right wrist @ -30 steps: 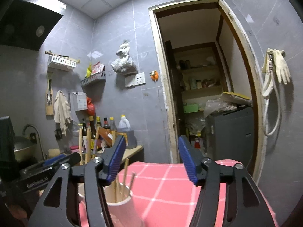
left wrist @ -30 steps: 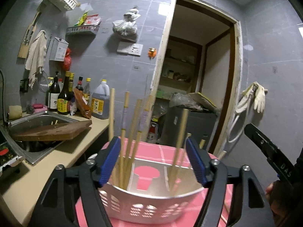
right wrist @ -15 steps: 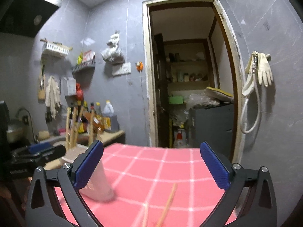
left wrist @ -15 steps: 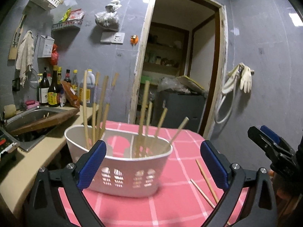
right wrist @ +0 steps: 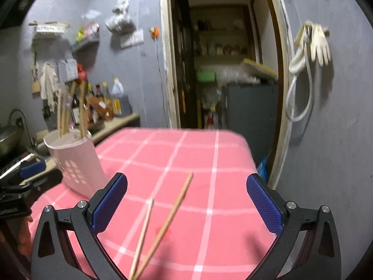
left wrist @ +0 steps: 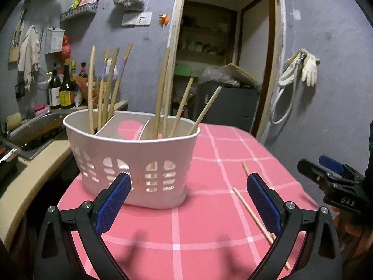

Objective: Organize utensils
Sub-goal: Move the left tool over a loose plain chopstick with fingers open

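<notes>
A white perforated utensil basket (left wrist: 130,161) stands on the pink checked tablecloth (left wrist: 209,228), with several wooden chopsticks (left wrist: 160,98) upright in its compartments. Two loose chopsticks (left wrist: 254,217) lie on the cloth to its right. My left gripper (left wrist: 188,200) is open and empty, just in front of the basket. My right gripper (right wrist: 186,203) is open and empty above the two loose chopsticks (right wrist: 167,219), which lie between its fingers. The basket (right wrist: 74,163) shows at the left in the right wrist view. The right gripper's body (left wrist: 333,182) shows at the right edge of the left wrist view.
A beige counter (left wrist: 30,179) with a sink (left wrist: 35,130) and several bottles (left wrist: 63,86) runs along the left. An open doorway (left wrist: 221,53) with a dark cabinet lies behind the table. Gloves and a hose (left wrist: 300,74) hang on the right wall.
Both grippers have opened wide and pulled back from the basket. The view has dropped lower, and the two loose chopsticks now lie between the right gripper's fingers.
</notes>
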Demonstrator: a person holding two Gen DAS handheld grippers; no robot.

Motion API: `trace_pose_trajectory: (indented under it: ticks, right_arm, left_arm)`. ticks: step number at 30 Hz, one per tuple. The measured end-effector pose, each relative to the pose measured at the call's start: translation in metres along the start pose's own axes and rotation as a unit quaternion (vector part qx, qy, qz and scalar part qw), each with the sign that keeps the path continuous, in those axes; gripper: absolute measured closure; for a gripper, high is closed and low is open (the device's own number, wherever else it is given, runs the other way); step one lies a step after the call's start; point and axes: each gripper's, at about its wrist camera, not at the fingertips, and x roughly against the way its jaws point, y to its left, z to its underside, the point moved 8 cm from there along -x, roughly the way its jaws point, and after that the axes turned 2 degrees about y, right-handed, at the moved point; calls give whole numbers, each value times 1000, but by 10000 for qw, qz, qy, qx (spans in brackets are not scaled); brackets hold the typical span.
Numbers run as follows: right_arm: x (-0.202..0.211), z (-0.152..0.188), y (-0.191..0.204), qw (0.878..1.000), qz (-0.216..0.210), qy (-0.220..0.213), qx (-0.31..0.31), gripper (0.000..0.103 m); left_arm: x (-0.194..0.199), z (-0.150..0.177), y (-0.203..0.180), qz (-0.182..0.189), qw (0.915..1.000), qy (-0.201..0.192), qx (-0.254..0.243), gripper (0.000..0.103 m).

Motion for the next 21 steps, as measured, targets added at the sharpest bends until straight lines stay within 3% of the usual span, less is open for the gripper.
trace_pose_trajectory:
  ticks: [7, 15, 19, 21]
  right_arm:
    - [-34, 29, -5, 9951, -26, 983, -49, 4]
    - [-59, 51, 8, 9848, -222, 1713, 209, 28]
    - [-72, 59, 13, 9788, -362, 2005, 223, 31]
    - [-77, 66, 14, 9746, -383, 2195, 222, 42]
  left_arm:
    - [-20, 15, 12, -282, 9987, 399, 158, 5]
    - [-39, 36, 17, -241, 9944, 983, 308, 5]
    - [-44, 42, 18, -174, 9925, 1161, 331, 5]
    - [-47, 45, 18, -142, 9913, 1262, 338, 6]
